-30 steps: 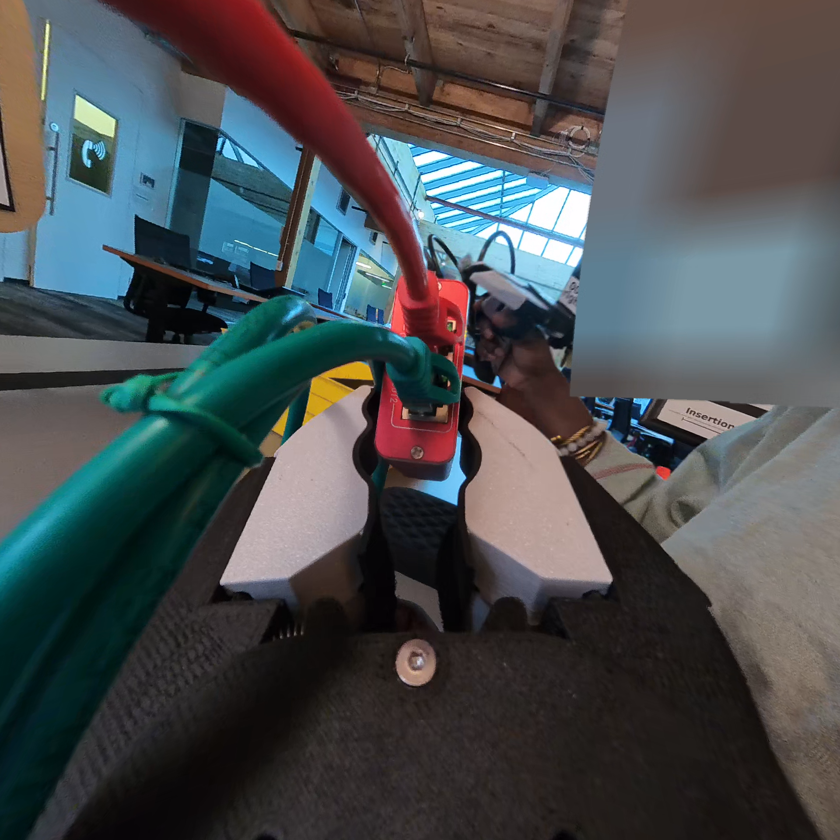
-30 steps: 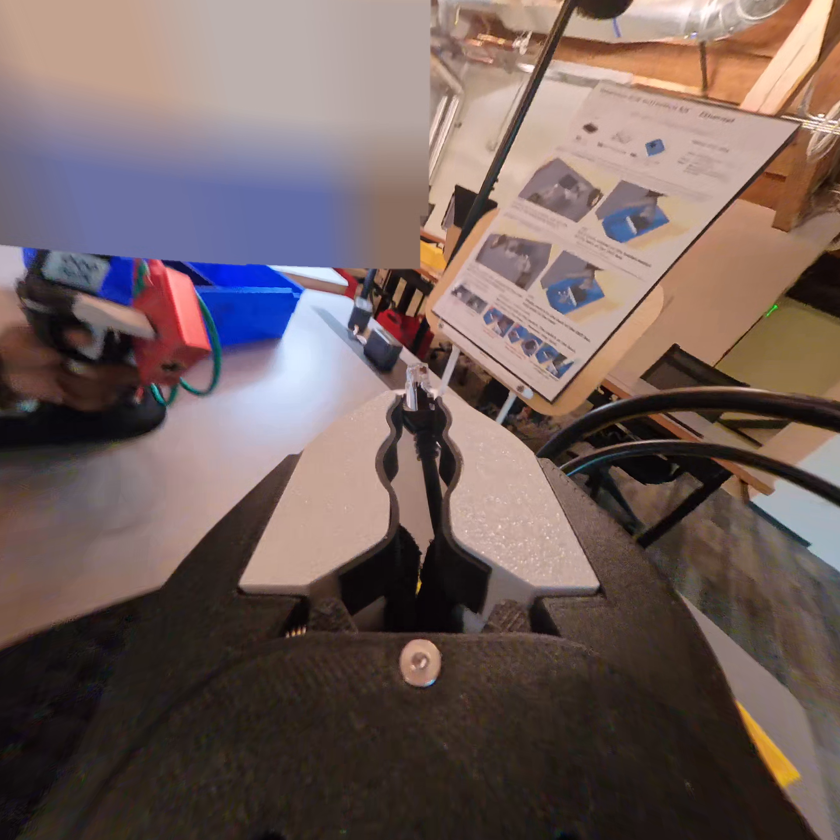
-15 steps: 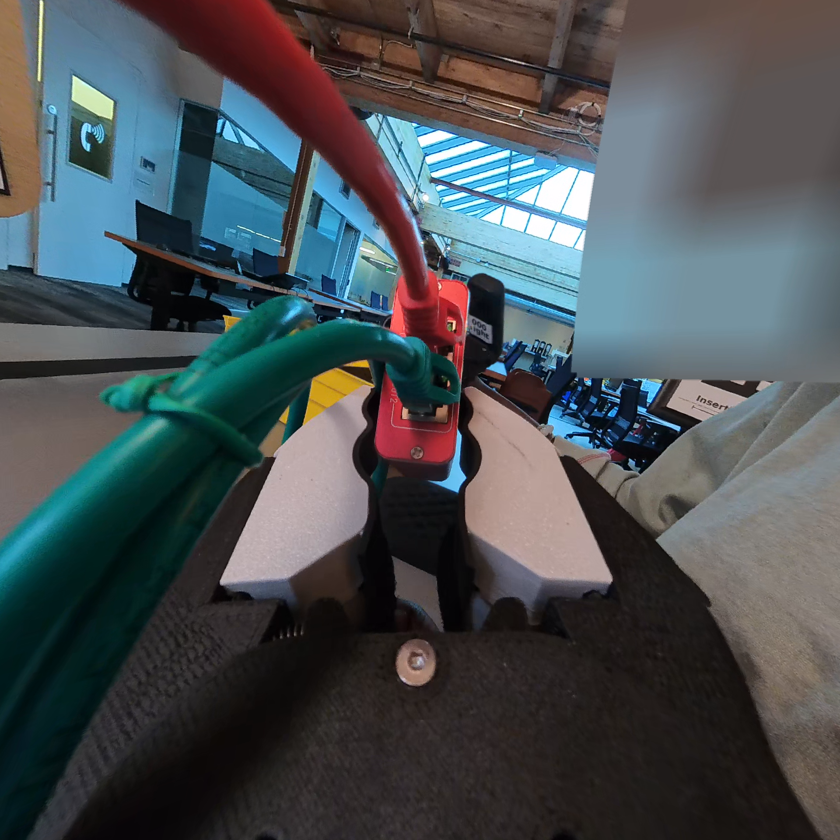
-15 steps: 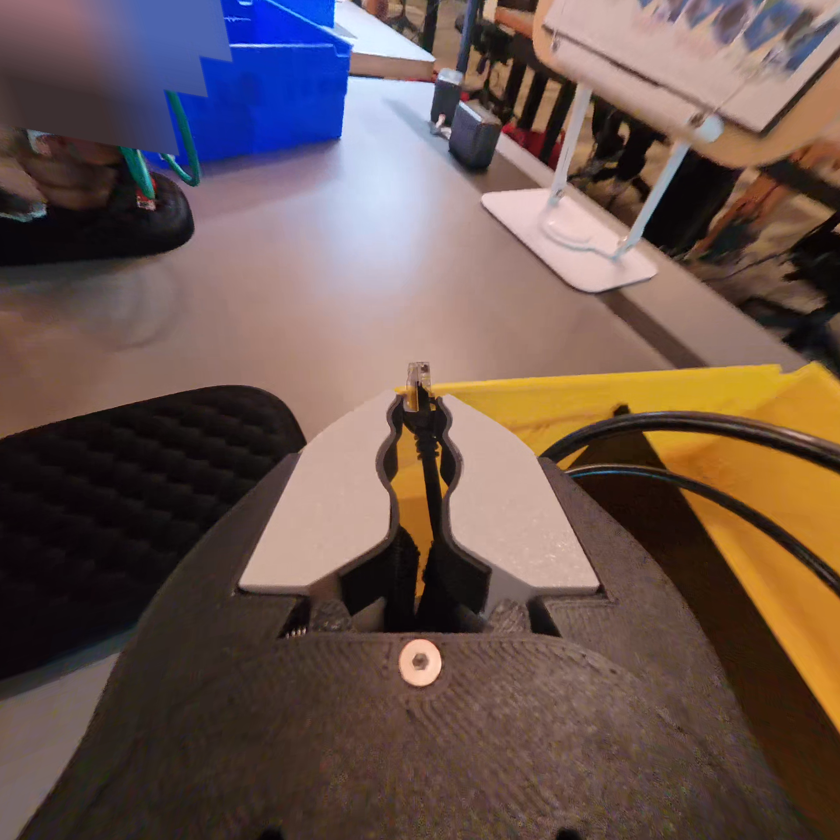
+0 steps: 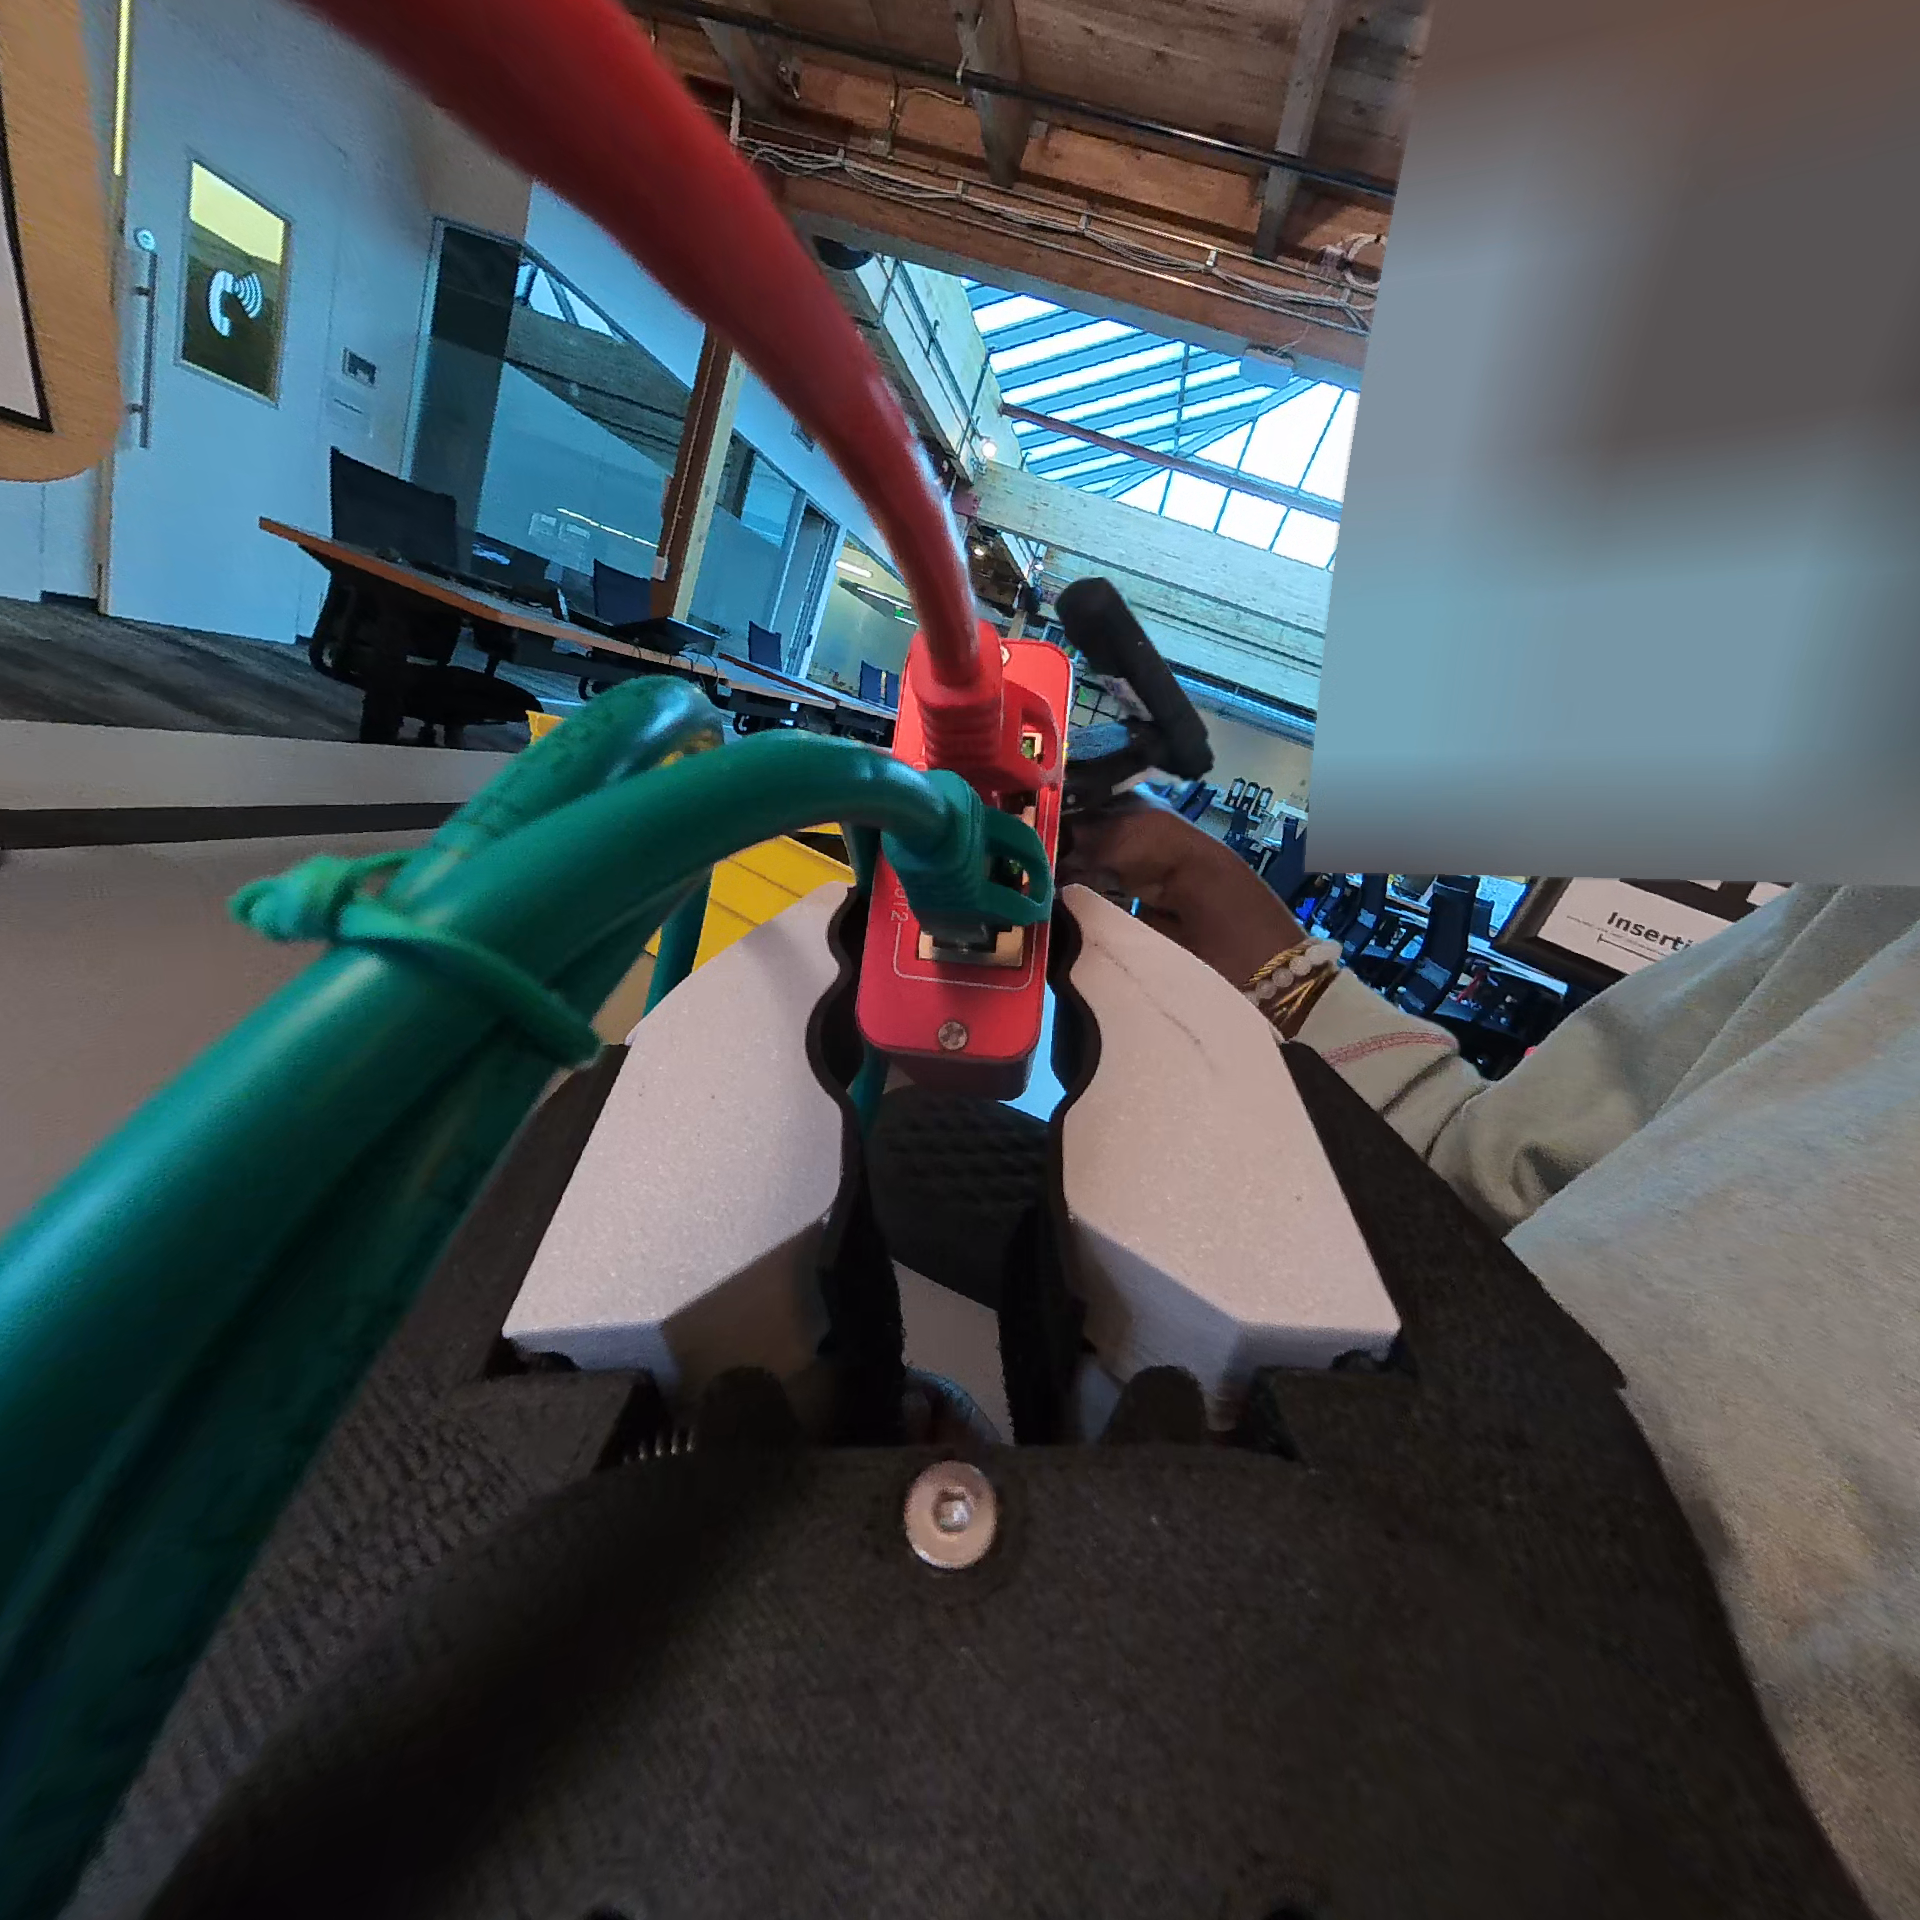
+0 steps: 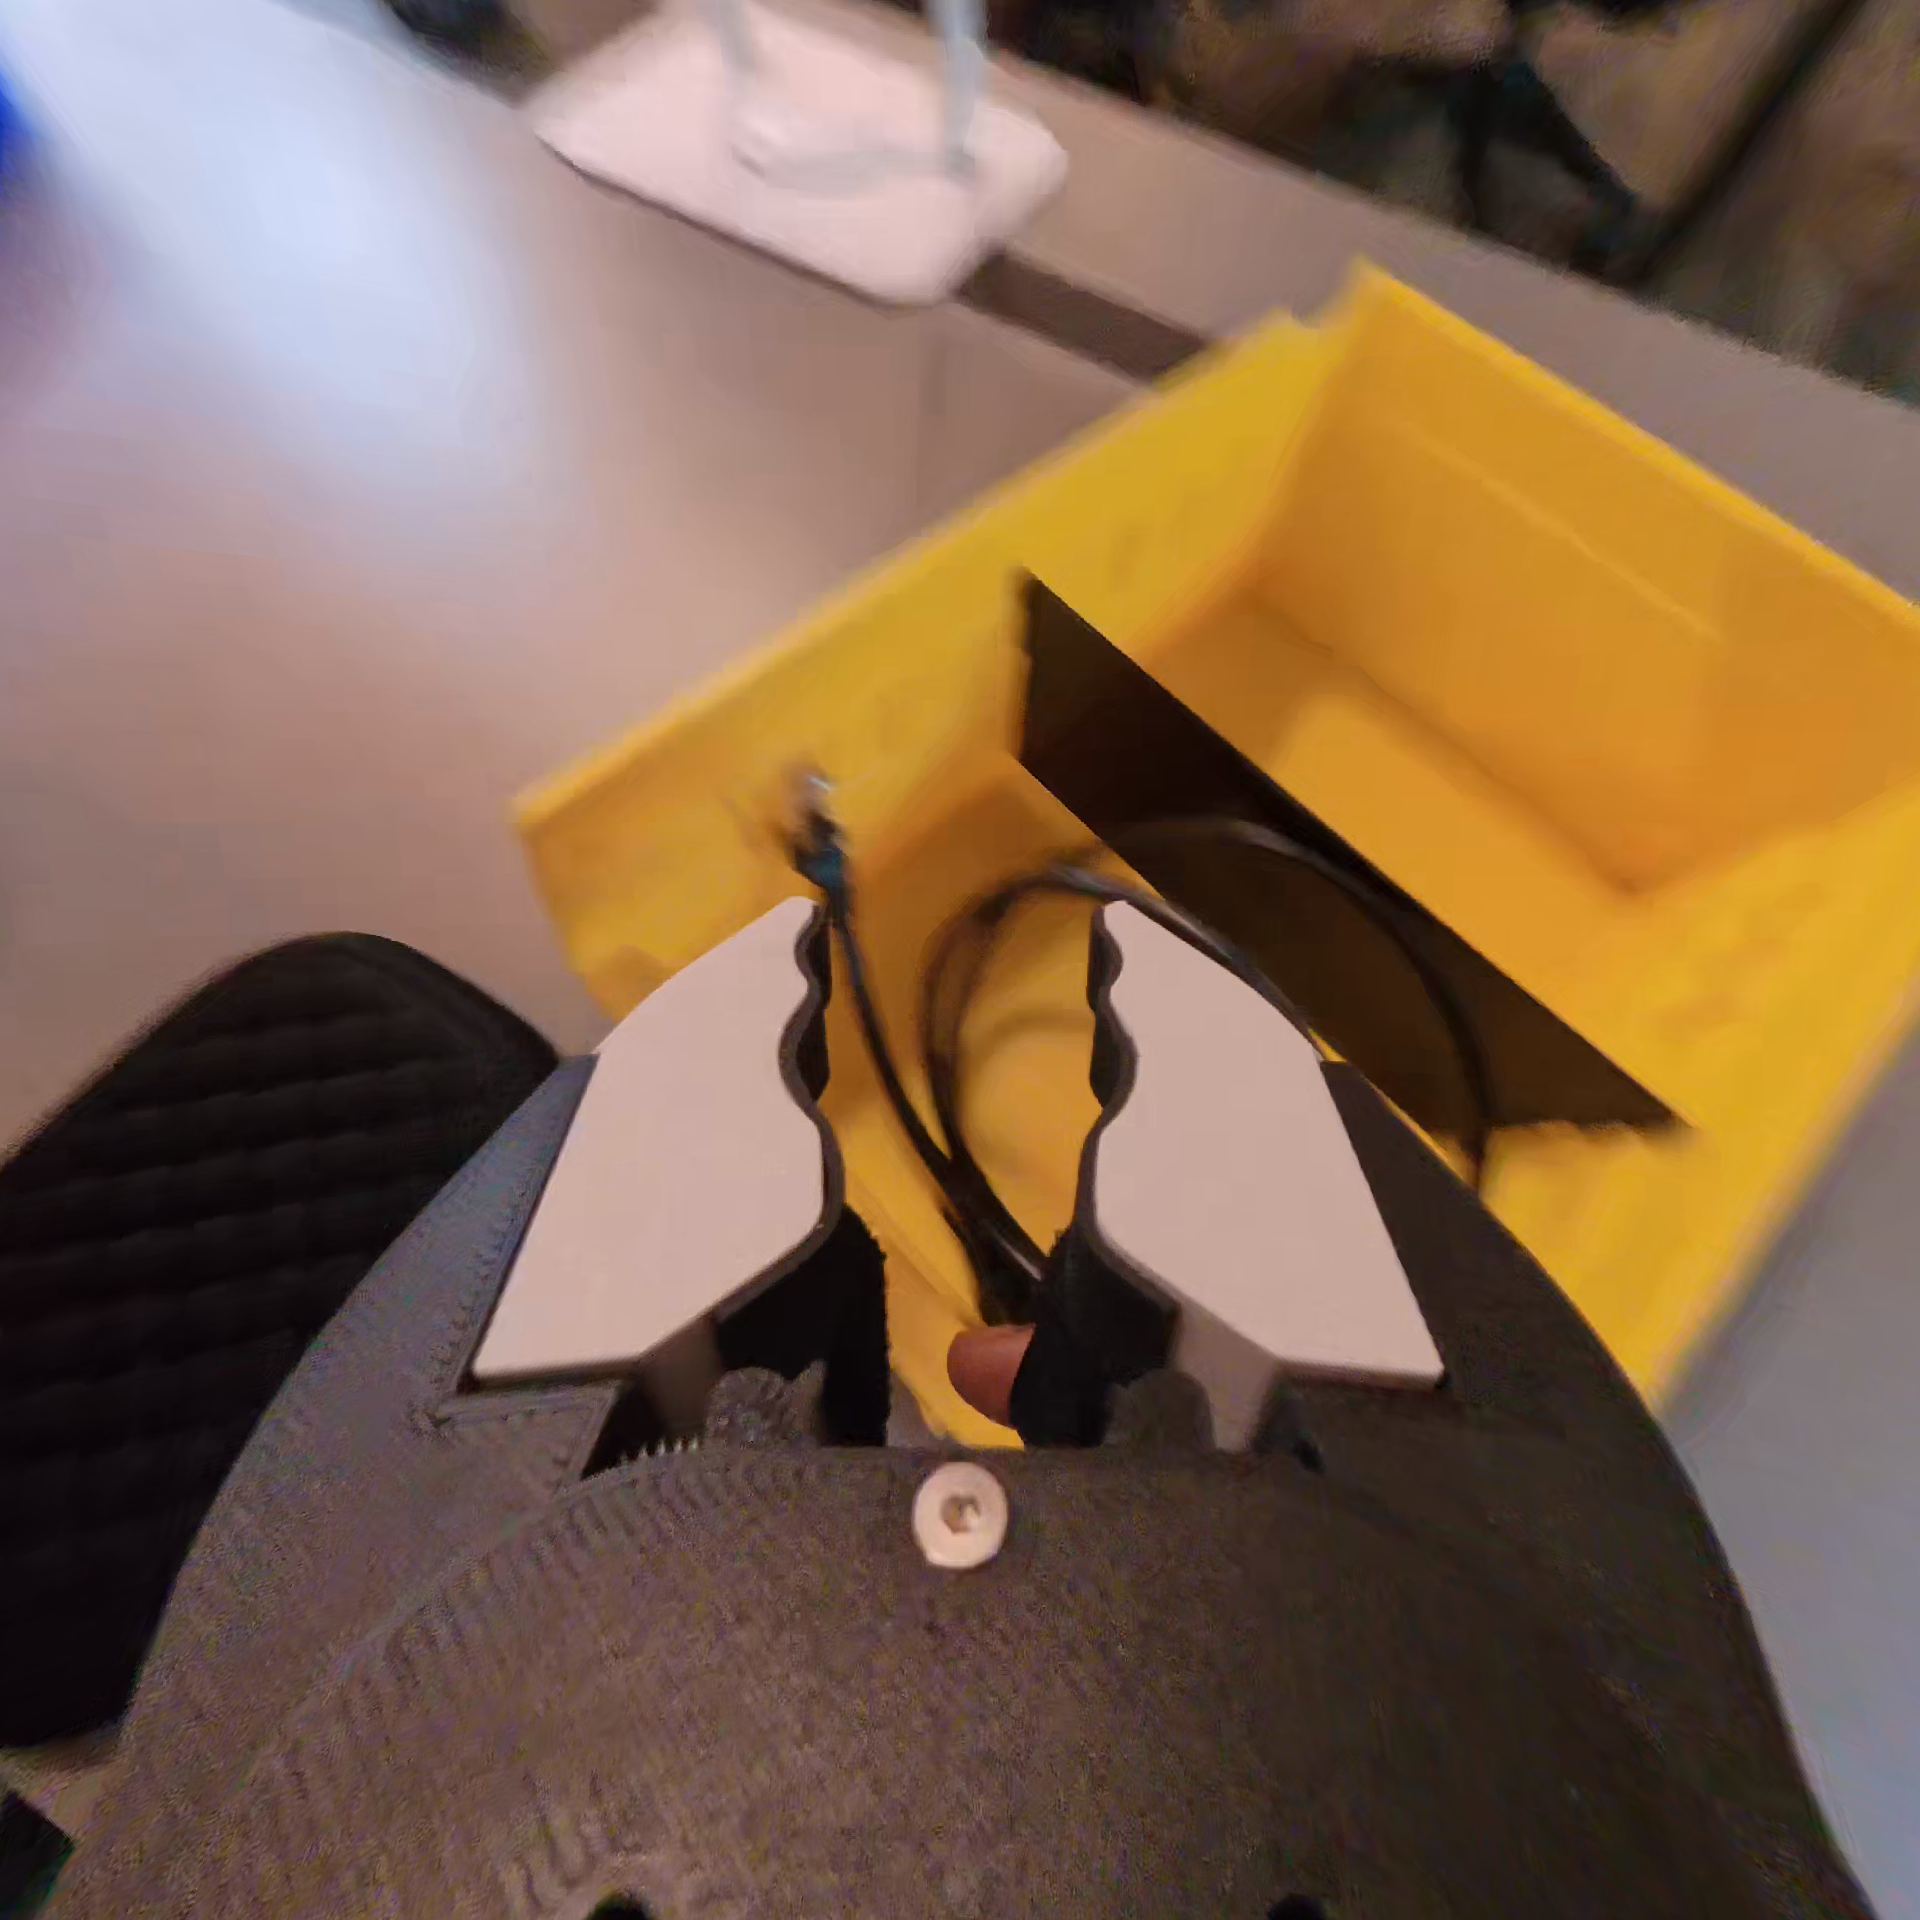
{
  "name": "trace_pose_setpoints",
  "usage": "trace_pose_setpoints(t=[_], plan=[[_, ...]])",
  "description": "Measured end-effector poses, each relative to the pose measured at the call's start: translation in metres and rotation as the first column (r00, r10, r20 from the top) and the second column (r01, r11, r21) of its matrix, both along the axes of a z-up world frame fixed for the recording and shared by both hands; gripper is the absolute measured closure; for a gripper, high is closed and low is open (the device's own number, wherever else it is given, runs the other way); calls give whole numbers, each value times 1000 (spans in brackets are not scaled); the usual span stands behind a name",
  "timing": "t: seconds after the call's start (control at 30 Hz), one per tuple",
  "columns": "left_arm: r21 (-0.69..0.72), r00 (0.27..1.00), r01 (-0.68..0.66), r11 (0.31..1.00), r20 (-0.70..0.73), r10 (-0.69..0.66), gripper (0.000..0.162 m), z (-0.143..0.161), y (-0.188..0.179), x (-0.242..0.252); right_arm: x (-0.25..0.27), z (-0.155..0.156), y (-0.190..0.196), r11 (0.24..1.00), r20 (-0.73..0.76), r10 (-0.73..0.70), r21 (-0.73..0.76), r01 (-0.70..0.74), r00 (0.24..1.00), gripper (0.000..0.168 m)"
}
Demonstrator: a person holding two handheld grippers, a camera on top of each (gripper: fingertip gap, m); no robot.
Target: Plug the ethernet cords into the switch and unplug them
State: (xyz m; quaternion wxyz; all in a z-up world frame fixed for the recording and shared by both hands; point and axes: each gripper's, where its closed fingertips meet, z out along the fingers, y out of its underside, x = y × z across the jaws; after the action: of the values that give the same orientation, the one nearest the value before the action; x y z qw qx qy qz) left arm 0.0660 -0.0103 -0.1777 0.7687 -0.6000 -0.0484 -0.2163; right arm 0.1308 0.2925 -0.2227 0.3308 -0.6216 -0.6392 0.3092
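Observation:
My left gripper [image 5: 954,920] is shut on the red switch [image 5: 961,977] and holds it upright above the table. A red cord [image 5: 831,384] is plugged into its upper port and a green cord [image 5: 727,800] into the port below; the lowest port is empty. My right gripper [image 6: 954,914] is open over the yellow bin [image 6: 1507,727]. The black ethernet cord [image 6: 883,1081] runs loose between its fingers, its clear plug [image 6: 816,805] just past the left fingertip, above the bin's near compartment.
A black divider [image 6: 1299,862] splits the yellow bin. A black foam pad [image 6: 239,1143] lies on the grey table [image 6: 364,499] left of the bin. A white stand base [image 6: 810,187] sits at the table's far edge. A person's hand [image 5: 1174,883] and sleeve are right of the switch. There is about 30 cm between the tips of the two grippers.
My right gripper swung down over the yellow bin and opened, letting go of the black cord's plug. The left gripper kept holding the switch still.

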Motion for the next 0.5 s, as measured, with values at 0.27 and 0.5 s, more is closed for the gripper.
trace_pose_setpoints(t=[0.27,0.5], plan=[[-15,1000,3,1000,-8,-3,129,-2,1,2,5,-21,39,958,171,-217,227,176,961,117],[-18,1000,9,1000,-4,-9,129,-3,1,2,-15,-33,61,950,193,-264,220,220,945,111]])
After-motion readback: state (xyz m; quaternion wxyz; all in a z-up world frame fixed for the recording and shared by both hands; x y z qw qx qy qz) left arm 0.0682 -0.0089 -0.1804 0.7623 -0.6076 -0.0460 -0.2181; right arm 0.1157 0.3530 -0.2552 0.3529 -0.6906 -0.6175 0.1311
